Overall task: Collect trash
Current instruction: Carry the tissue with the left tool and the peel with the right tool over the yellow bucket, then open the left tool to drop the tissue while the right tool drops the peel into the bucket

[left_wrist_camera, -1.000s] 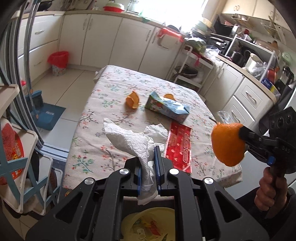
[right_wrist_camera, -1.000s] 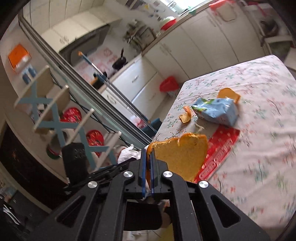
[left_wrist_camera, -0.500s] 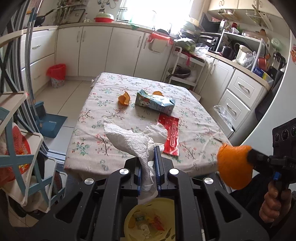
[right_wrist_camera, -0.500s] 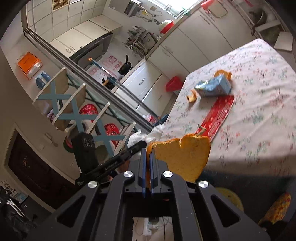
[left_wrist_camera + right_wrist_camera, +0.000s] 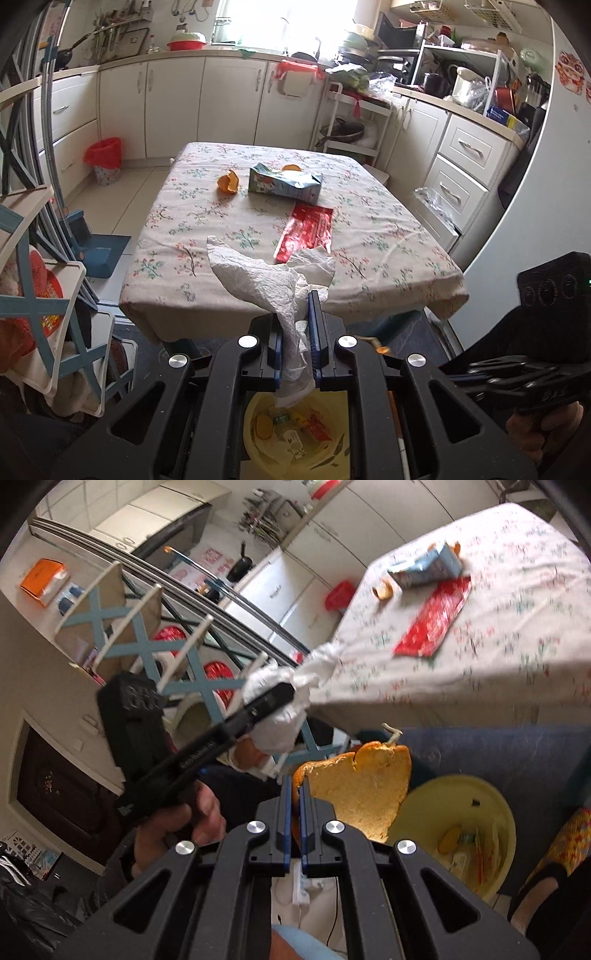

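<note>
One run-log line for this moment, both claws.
left claw: shut on tissue | right claw: shut on orange peel | both above yellow bin | table: carton, wrapper, peel left

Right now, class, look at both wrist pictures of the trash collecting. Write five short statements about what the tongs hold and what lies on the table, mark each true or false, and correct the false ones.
1. The left tongs grip a white paper towel. True.
2. The right tongs are empty. False: they are shut on a piece of orange peel.
3. A yellow basin with trash in it sits on the floor below the tongs. True.
4. The red wrapper lies in the basin. False: it lies flat on the table.
5. The blue carton stands upright. False: it lies on its side.
</note>
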{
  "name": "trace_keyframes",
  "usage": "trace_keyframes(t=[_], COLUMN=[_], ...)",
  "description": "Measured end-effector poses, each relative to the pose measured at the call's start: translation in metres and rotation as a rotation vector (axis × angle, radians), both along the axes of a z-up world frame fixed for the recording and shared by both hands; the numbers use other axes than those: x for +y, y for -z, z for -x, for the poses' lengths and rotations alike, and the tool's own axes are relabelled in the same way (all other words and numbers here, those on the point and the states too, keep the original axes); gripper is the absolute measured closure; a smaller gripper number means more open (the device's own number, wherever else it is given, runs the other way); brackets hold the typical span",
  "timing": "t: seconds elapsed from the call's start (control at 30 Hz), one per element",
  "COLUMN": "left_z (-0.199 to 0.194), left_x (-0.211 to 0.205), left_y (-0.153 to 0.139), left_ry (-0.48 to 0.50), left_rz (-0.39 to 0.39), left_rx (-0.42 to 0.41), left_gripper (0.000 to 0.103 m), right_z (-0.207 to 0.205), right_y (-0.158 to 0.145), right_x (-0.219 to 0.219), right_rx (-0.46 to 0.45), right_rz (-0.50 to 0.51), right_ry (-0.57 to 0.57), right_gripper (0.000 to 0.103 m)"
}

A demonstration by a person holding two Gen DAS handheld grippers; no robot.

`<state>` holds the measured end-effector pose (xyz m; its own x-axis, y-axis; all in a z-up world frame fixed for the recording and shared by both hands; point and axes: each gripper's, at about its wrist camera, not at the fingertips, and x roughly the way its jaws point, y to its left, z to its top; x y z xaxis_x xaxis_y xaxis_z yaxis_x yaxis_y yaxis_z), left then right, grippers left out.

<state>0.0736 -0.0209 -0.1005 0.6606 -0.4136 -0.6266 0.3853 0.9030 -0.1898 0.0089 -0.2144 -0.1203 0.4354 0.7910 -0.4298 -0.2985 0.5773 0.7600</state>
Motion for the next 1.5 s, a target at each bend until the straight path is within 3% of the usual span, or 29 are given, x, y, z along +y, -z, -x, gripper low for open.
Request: trace_keyframes(t=[0.2, 0.3, 0.33, 0.37, 0.4, 0.63, 0.77, 0.8, 0.93, 1.0, 1.37, 1.5], left_z=[0.016, 0.022, 0.024, 0.027, 0.028, 0.041, 0.048, 0.049, 0.053, 0.054, 0.053, 0.052], left_x=[-0.009, -0.013, -0.013, -0.014, -0.014, -0.018, -0.019, -0.019, -0.021, -0.023, -0.040, -0.049], left_y=[0.008, 0.010, 0.011, 0.011, 0.011, 0.015, 0.018, 0.019, 0.023, 0.025, 0.049, 0.065], left_ry=[0.023, 0.030, 0.031, 0.032, 0.032, 0.040, 0.043, 0.043, 0.043, 0.047, 0.106, 0.140], left_rz=[-0.031, -0.047, -0.053, -0.057, -0.060, -0.082, -0.090, -0.093, -0.105, -0.112, -0.159, -0.181], left_rx=[0.012, 0.012, 0.012, 0.011, 0.011, 0.016, 0.022, 0.027, 0.045, 0.053, 0.149, 0.218], left_gripper=[0.093, 0.093, 0.093, 0.093, 0.093, 0.093, 0.093, 0.093, 0.093, 0.093, 0.092, 0.084], right_z=[0.000, -0.001, -0.002, -0.002, -0.001, 0.010, 0.015, 0.014, 0.016, 0.016, 0.025, 0.029], right_y=[0.025, 0.040, 0.044, 0.048, 0.050, 0.043, 0.043, 0.043, 0.059, 0.061, 0.017, 0.009], right_x=[0.006, 0.001, -0.001, -0.005, -0.010, -0.020, -0.012, -0.005, 0.006, 0.001, -0.035, -0.044], right_rx=[0.114, 0.194, 0.221, 0.242, 0.255, 0.229, 0.228, 0.230, 0.294, 0.308, 0.118, 0.067], right_rz=[0.072, 0.099, 0.101, 0.101, 0.104, 0.106, 0.100, 0.117, 0.349, 0.353, 0.370, 0.363], right_ry=[-0.002, 0.022, 0.032, 0.046, 0.071, 0.102, 0.062, 0.050, 0.063, 0.088, 0.359, 0.426], right_gripper=[0.099, 0.093, 0.083, 0.065, 0.062, 0.061, 0.061, 0.060, 0.057, 0.056, 0.043, 0.039])
